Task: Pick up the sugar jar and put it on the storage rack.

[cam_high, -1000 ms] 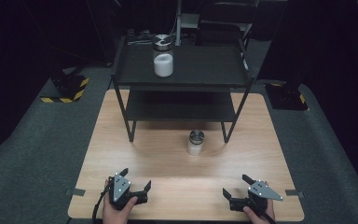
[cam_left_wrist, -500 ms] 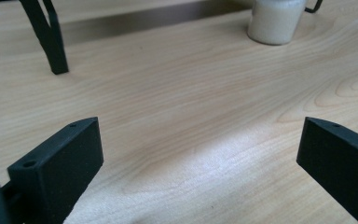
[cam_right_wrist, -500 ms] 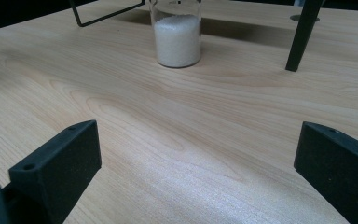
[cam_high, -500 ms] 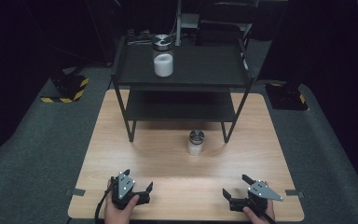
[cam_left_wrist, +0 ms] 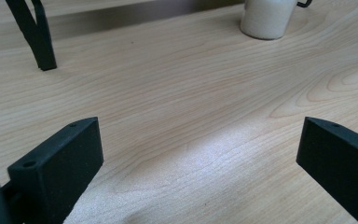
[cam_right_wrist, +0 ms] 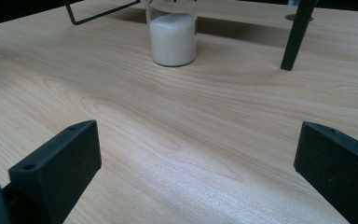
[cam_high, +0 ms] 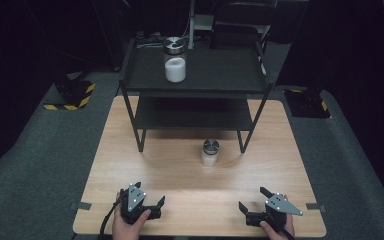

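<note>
A small glass jar (cam_high: 210, 152) with a metal lid, part full of white grains, stands on the wooden table (cam_high: 180, 195) just in front of the black shelf rack (cam_high: 195, 75). A larger jar (cam_high: 174, 59) of white grains stands on the rack's top shelf. My left gripper (cam_high: 150, 193) rests open near the table's front left edge. My right gripper (cam_high: 251, 198) rests open near the front right edge. The left gripper view has the small jar (cam_left_wrist: 266, 18) far ahead of its spread jaws. In the right gripper view the small jar (cam_right_wrist: 173, 37) also stands well ahead, nothing between the jaws.
The rack's lower shelf (cam_high: 190, 112) is bare, and its front legs (cam_high: 140, 135) stand on the table to either side of the small jar. Grey floor surrounds the table, with yellow-black striped bases (cam_high: 72, 97) at the back left.
The left gripper has shifted slightly at the front edge. The right gripper and both jars have stayed put.
</note>
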### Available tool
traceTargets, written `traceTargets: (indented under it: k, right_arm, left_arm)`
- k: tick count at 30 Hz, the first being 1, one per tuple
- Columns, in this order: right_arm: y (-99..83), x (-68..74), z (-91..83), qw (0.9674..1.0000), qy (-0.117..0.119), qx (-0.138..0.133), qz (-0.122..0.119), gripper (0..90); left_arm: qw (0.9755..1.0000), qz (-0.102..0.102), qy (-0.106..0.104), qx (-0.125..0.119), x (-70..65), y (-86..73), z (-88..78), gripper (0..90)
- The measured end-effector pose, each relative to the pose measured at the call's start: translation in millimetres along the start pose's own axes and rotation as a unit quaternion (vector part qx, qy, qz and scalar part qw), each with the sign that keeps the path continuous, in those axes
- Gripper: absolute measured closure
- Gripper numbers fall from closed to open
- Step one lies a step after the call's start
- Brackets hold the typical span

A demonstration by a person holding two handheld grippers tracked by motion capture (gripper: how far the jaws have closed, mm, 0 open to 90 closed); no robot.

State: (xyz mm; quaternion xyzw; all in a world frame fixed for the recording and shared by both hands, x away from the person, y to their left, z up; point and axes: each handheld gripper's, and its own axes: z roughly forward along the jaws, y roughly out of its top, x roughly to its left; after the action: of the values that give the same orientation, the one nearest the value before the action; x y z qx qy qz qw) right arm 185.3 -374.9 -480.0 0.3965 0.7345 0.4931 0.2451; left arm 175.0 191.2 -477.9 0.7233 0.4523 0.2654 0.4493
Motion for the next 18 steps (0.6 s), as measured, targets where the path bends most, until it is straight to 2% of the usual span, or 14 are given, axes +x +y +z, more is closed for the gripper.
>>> traceTargets:
  k: [4,7,9,18]
  right_arm:
    - [0.2,0.5,0.1,1.0000,-0.002,0.001,0.001,0.3]
    - [0.9,2.1,0.4,1.0000,-0.005,0.003,-0.001,0.3]
    - [1.8,3.6,0.9,1.0000,-0.008,0.005,-0.002,0.3]
    - [13.7,7.5,3.6,1.0000,-0.007,0.003,-0.003,0.3]
  left_arm:
    - [1.0000,0.004,-0.001,0.005,-0.7,1.7,0.5,0.6]
    - [1.0000,-0.001,0.001,0.010,-0.5,3.2,1.3,0.6]
    - [0.9999,-0.012,0.001,0.010,1.4,3.3,1.6,0.6]
    - [0.9999,-0.008,-0.011,0.006,5.8,1.8,0.2,0.6]
